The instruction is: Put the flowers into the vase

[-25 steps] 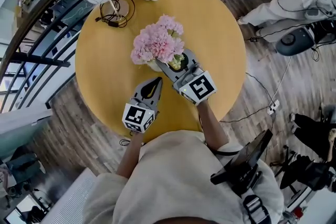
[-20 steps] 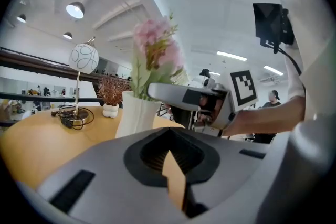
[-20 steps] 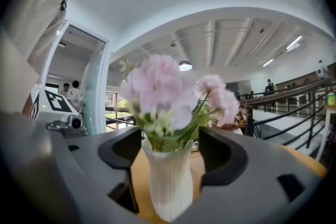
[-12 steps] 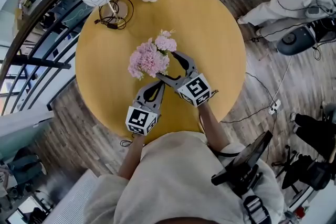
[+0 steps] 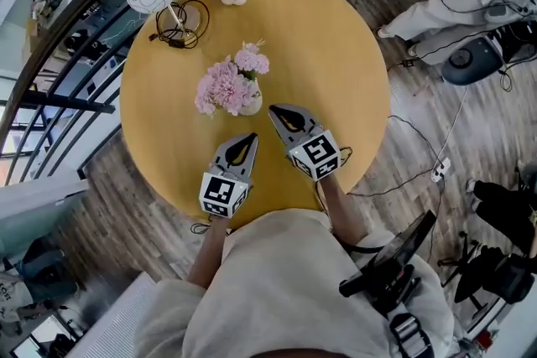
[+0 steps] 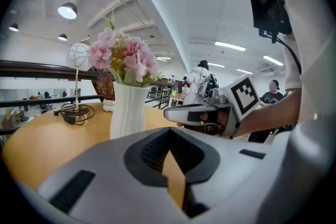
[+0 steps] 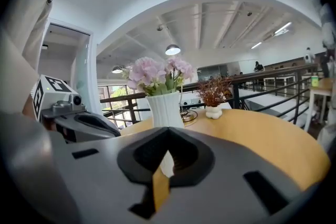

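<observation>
At table [image 5: 336,38] centre: flowers [image 5: 225,84] upright in vase [image 5: 251,104]. Right gripper [image 5: 274,110], clenched, empty, just near-right of vase. Left gripper [image 5: 250,137], clenched, empty, lies nearer the person.

We see a smooth, matt yellow wooden desk [image 5: 336,46], a ribbed white vase [image 6: 127,113] of ceramic look, and matt grey plastic on the left gripper [image 5: 251,137] and right gripper [image 5: 273,109].

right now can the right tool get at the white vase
Probably yes. The right tool sits just short of the white vase, pointing at it, with only bare table between them. Its jaws are shut, so they would have to open first.
</observation>
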